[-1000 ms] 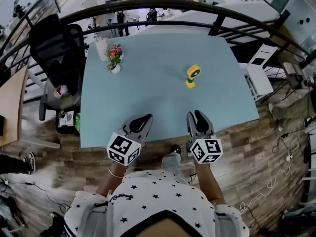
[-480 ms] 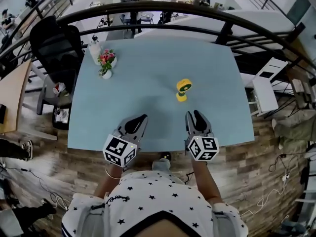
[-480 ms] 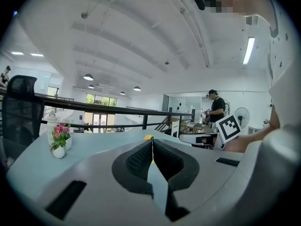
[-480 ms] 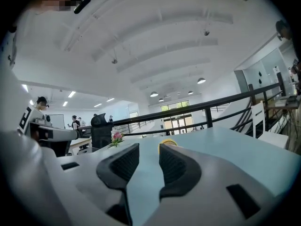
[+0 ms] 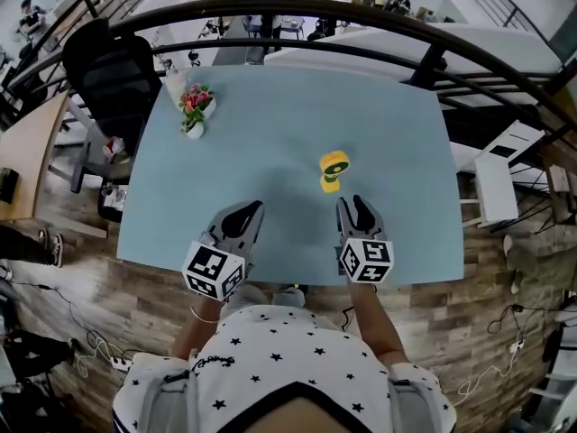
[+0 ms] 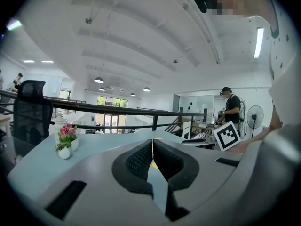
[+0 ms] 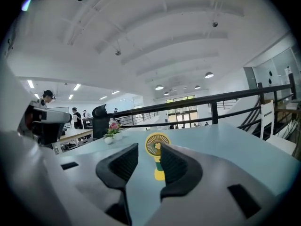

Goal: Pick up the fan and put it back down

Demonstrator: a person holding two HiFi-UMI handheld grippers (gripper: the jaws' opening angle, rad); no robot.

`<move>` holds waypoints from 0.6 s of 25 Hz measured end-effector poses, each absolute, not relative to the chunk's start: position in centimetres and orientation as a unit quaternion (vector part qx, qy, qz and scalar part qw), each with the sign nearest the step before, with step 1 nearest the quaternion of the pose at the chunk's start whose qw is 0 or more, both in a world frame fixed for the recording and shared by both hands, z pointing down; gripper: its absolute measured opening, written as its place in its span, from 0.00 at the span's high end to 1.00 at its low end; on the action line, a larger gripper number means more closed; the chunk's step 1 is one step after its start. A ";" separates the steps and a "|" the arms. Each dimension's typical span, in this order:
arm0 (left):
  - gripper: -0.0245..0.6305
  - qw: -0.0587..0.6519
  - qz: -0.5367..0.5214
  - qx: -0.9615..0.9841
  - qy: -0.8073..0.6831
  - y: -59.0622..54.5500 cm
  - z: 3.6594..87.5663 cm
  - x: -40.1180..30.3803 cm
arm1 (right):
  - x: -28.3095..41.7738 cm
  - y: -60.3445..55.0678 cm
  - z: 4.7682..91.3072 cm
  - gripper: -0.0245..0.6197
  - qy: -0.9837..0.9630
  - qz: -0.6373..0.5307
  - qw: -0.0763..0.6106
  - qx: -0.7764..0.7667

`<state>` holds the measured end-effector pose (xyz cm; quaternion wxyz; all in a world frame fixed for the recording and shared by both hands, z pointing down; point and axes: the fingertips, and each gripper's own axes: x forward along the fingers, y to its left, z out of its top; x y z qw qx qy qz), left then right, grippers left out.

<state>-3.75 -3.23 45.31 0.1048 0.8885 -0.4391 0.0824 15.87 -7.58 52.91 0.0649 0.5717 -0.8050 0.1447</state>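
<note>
A small yellow fan (image 5: 333,170) stands upright on the light blue table (image 5: 270,152), right of centre. My right gripper (image 5: 359,207) is just short of it, over the table's front part. In the right gripper view the fan (image 7: 156,145) shows straight ahead between the jaws, untouched. The right gripper (image 7: 148,150) is open and its jaws are still opening. My left gripper (image 5: 243,211) hovers to the left, level with the right one. Its jaws (image 6: 152,147) are shut with nothing in them, leaving only a sliver of yellow visible between them.
A small pot of pink flowers (image 5: 194,111) and a white bottle (image 5: 175,81) stand at the table's far left corner. A black office chair (image 5: 113,70) sits beyond that corner. A dark railing (image 5: 361,21) runs behind the table. People stand at desks far off.
Both grippers have moved forward from the front edge to over the table, and the right one has come close to the fan. The fan has not moved.
</note>
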 end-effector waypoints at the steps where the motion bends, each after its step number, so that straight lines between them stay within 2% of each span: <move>1: 0.92 0.105 0.083 0.886 -0.443 -3.4 45.3 -3.8 | 15.9 -7.9 53.3 0.74 -0.805 0.146 0.069 0.570; 15: 0.92 0.127 0.102 0.866 -0.472 -6.6 46.7 -6.6 | 15.1 -12.6 58.9 0.70 -0.797 0.168 0.123 0.567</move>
